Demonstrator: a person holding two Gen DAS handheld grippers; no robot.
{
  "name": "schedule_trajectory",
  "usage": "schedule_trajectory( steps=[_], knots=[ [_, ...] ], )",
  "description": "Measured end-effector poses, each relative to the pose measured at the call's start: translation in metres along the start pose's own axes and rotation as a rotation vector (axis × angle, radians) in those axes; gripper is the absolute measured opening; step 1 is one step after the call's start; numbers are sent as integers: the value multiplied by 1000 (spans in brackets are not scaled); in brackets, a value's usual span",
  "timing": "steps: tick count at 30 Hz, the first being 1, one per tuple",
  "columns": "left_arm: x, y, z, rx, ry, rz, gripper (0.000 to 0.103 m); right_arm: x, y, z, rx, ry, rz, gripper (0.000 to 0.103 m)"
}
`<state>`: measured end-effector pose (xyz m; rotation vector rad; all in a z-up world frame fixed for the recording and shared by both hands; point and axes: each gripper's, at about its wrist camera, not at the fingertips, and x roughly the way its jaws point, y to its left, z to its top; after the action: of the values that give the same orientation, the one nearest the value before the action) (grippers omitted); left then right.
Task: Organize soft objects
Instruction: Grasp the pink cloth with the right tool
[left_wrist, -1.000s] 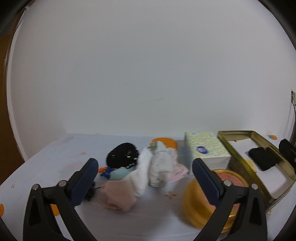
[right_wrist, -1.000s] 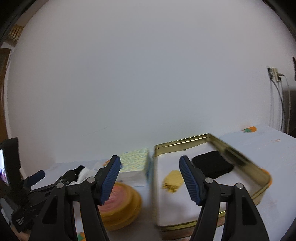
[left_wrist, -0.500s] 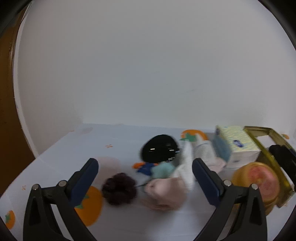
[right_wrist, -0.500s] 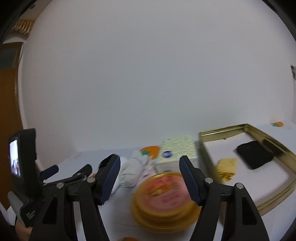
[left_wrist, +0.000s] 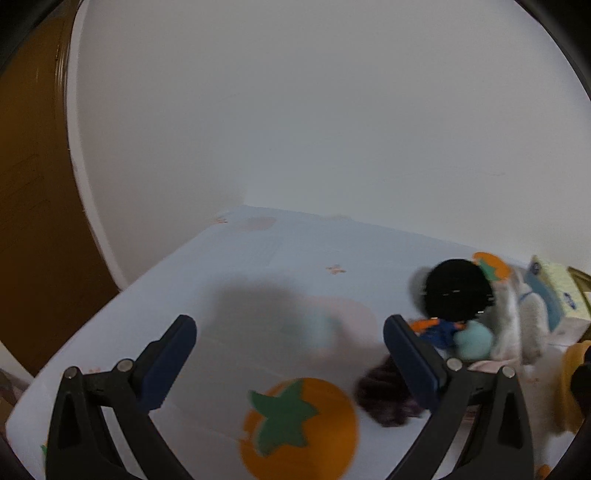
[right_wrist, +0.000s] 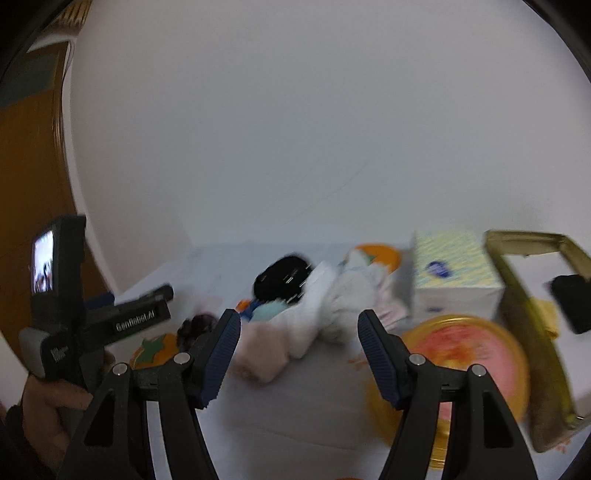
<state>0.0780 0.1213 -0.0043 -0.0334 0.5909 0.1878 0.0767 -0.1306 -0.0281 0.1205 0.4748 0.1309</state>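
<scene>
Both tools are empty, and each one has its jaws spread apart. The right tool (right_wrist: 299, 343) hangs over the pile of soft things (right_wrist: 314, 302) in the middle of the counter (right_wrist: 295, 424). In the pile are white socks (right_wrist: 332, 295), a pink cloth (right_wrist: 262, 350), a round black thing (right_wrist: 284, 280), a little teal ball (right_wrist: 267, 310) and a dark fuzzy ball (right_wrist: 197, 326). To the right of the pile sit a tissue box (right_wrist: 454, 273), a round yellow tin (right_wrist: 465, 369) with a pink top, and then an open gold tin (right_wrist: 532, 332) with a black cloth (right_wrist: 570, 301) and something yellow inside. The left tool (left_wrist: 288, 354) hangs over a bare patch with an orange fruit print (left_wrist: 299, 424), and the dark fuzzy ball (left_wrist: 388, 395) is just by its right finger. The soft things lie all mixed up, so a grab could pull two at once, or a sock could drag the others along. The round yellow tin is close by and could get bumped. The pictures are blurry. The side of the left tool reads "GenRobot.AI" (right_wrist: 135, 321). The blue mark on the tissue box is too blurry to read.
</scene>
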Motion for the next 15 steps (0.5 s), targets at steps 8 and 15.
schedule_trajectory(
  steps=[8, 15],
  knots=[
    [1, 2, 0, 10, 18, -9, 103, 65, 23, -1, 29, 244, 76, 68],
    [-1, -9, 0, 43, 31, -95, 103, 93, 24, -10, 61, 358, 110, 34]
  ],
)
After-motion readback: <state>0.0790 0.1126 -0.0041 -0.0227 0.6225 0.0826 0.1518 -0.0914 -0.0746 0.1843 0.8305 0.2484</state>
